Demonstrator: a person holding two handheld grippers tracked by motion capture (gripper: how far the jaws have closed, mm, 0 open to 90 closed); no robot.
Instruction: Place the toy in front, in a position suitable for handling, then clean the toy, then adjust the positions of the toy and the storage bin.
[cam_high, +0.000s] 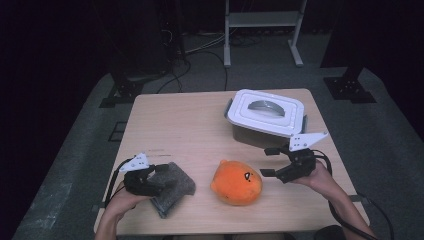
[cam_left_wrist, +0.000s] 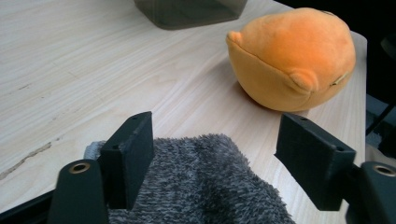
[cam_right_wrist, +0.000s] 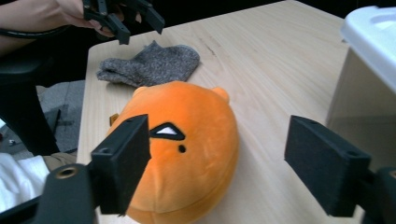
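An orange plush toy (cam_high: 236, 182) with a small face lies on the wooden table (cam_high: 180, 125) near its front edge. My right gripper (cam_high: 270, 161) hovers just right of it, slightly above the table, jaws wide apart and empty. In the right gripper view the plush toy (cam_right_wrist: 182, 154) sits ahead, partly behind one jaw and untouched. A grey fuzzy sock (cam_high: 172, 187) lies flat at the front left. My left gripper (cam_high: 159, 179) is over its near end, open. In the left gripper view the sock (cam_left_wrist: 201, 182) lies between and below the spread jaws, with the plush toy (cam_left_wrist: 292, 58) beyond.
A clear storage box with a white handled lid (cam_high: 265, 116) stands at the back right of the table, close behind my right gripper. Bare wood stretches across the table's middle and back left. A white metal frame (cam_high: 262, 20) and cables are on the floor beyond.
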